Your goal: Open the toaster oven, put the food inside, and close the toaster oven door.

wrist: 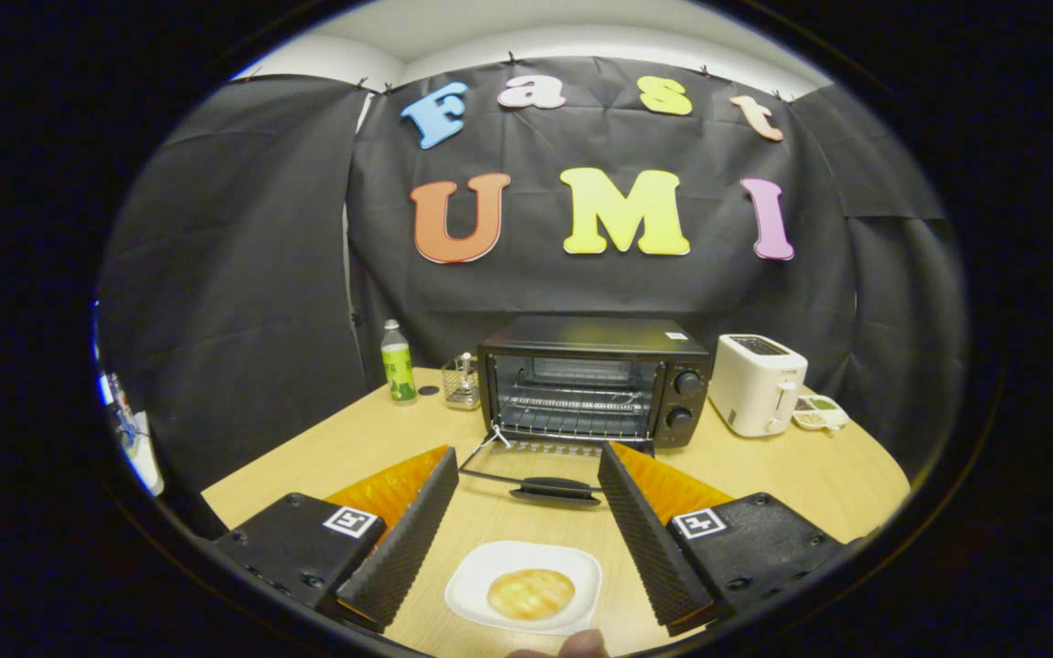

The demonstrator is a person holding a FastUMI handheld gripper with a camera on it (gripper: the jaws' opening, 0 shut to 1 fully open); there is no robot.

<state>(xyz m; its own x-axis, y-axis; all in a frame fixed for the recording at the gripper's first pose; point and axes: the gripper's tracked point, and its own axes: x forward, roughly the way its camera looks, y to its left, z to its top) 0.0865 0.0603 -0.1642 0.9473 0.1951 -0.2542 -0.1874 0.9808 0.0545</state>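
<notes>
Wooden table (792,475), toaster oven (592,379) door down, food (530,593) on plate (572,559) between released jaws

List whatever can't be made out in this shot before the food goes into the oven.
- Toaster oven back wall: dim behind the rack, gripper view.
- Knob markings: too small to read.
- Small dish contents beside the white toaster: too small to identify.
- Plate near rim: cut off, with a fingertip in front.
- Gripper is open; its fingers straddle the plate and the food.
</notes>
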